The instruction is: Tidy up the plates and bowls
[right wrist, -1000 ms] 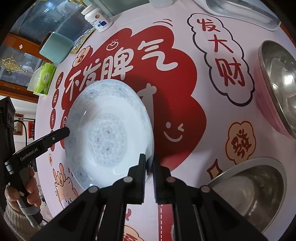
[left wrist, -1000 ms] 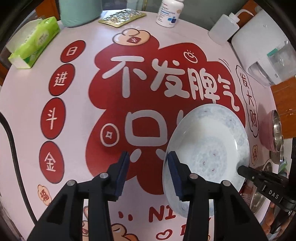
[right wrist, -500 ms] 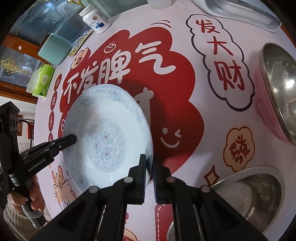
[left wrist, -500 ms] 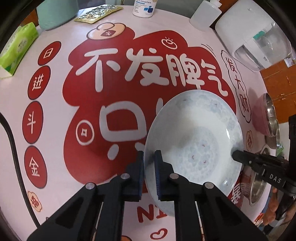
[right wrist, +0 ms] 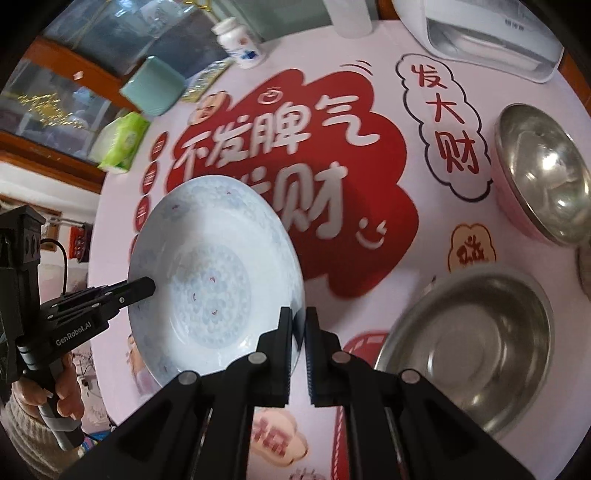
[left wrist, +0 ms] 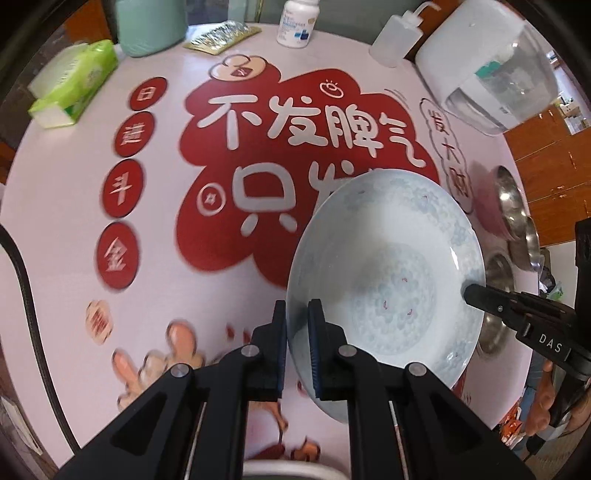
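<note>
A white plate with a pale blue pattern hangs tilted above the pink and red tablecloth. My left gripper is shut on its left rim, and my right gripper is shut on the opposite rim of the same plate. Each gripper shows in the other's view: the right gripper reaches in from the right, the left gripper from the left with a hand around its handle. A steel bowl sits just right of the plate. A pink bowl with a steel lining stands farther back on the right.
Along the table's far edge stand a white appliance, a squeeze bottle, a pill bottle, a foil packet, a teal box and a green tissue pack. A black cable runs down the left side.
My left gripper closed on the plate's rim. Both grippers then rose with the plate, which now hangs off the cloth and covers less of the red print.
</note>
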The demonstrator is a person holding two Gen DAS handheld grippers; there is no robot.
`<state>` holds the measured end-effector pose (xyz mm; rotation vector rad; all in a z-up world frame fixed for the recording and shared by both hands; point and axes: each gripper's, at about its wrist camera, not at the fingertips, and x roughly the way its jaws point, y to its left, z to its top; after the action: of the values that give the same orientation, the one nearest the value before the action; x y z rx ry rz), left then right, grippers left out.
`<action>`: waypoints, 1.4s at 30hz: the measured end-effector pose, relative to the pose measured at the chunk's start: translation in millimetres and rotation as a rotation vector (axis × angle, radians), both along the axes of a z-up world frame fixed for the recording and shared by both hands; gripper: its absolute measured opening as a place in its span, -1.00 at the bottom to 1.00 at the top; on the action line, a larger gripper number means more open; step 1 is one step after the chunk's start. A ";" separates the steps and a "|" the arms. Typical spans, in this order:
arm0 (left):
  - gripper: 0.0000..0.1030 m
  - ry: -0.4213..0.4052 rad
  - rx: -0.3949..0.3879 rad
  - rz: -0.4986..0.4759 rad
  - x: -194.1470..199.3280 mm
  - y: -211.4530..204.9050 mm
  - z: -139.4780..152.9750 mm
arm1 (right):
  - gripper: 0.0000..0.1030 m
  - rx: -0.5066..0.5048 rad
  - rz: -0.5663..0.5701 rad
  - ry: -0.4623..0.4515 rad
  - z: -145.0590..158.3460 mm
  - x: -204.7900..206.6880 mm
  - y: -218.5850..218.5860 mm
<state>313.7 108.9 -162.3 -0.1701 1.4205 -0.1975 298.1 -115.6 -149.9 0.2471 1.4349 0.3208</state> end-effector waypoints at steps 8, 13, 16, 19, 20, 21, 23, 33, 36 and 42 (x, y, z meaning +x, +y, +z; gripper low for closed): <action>-0.84 -0.041 0.037 0.052 -77.9 23.2 45.9 | -0.88 0.018 0.082 -0.015 33.2 -54.1 21.6; -0.84 -0.040 0.051 0.100 -133.5 44.4 55.7 | -0.88 0.034 0.154 -0.006 41.5 -91.7 43.3; -0.84 -0.024 0.046 0.140 -167.5 56.3 54.0 | -0.88 0.038 0.201 -0.002 40.8 -112.9 56.9; -0.84 -0.006 0.034 0.182 -196.2 68.1 47.9 | -0.88 0.045 0.237 0.014 35.3 -131.9 68.9; -0.84 0.000 0.032 0.195 -205.6 72.2 44.9 | -0.88 0.051 0.248 0.021 32.1 -137.9 72.5; -0.84 0.003 0.029 0.213 -216.1 76.7 42.0 | -0.88 0.056 0.259 0.027 28.8 -143.6 76.3; -0.84 0.014 0.030 0.239 -232.0 81.7 36.0 | -0.88 0.059 0.277 0.034 23.0 -152.5 82.3; -0.83 0.051 0.023 0.351 -287.0 105.6 0.0 | -0.88 0.012 0.389 0.043 -5.2 -191.3 115.6; -0.82 0.060 0.031 0.371 -296.5 107.9 -12.7 | -0.88 0.004 0.405 0.049 -13.5 -198.4 119.4; -0.81 0.077 0.042 0.381 -313.2 104.7 -35.5 | -0.88 -0.004 0.408 0.083 -33.6 -206.1 118.6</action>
<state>0.4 213.6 -197.7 -0.4118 1.4392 0.1542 92.0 3.1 -183.4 -0.0401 1.5645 0.6457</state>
